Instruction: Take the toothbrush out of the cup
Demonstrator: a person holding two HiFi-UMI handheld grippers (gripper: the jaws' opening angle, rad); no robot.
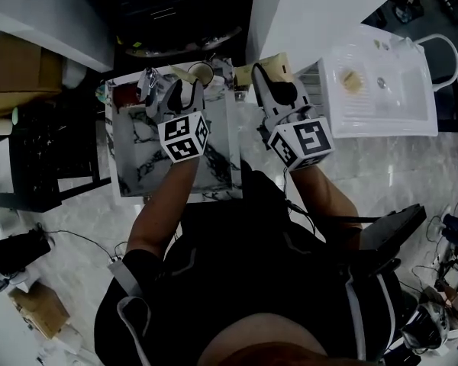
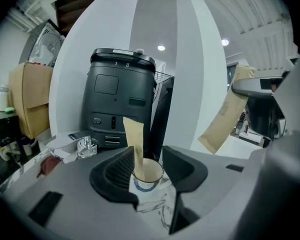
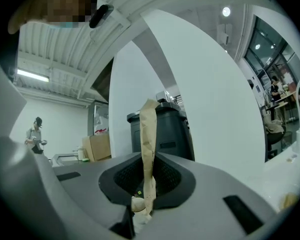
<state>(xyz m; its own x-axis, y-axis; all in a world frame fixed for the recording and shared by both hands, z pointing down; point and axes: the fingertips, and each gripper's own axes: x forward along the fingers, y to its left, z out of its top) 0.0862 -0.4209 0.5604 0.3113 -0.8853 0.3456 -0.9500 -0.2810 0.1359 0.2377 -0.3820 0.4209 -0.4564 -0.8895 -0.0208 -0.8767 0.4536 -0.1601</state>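
my right gripper (image 3: 149,180) pinches a tan paper-wrapped toothbrush (image 3: 149,134). my left gripper (image 2: 149,167) is wide open at a small white cup (image 2: 141,187).

We counted 2 grippers (image 1: 179,90) (image 1: 271,81), 2 paper-wrapped toothbrushes (image 2: 135,139) (image 3: 149,149), 1 cup (image 2: 149,176), 1 black machine (image 2: 121,99), 1 glass bottle (image 2: 86,146) and 1 white sink (image 1: 382,120).

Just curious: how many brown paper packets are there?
2. One packet stands in the cup; the other packet is clamped in the right gripper. More may be hidden.
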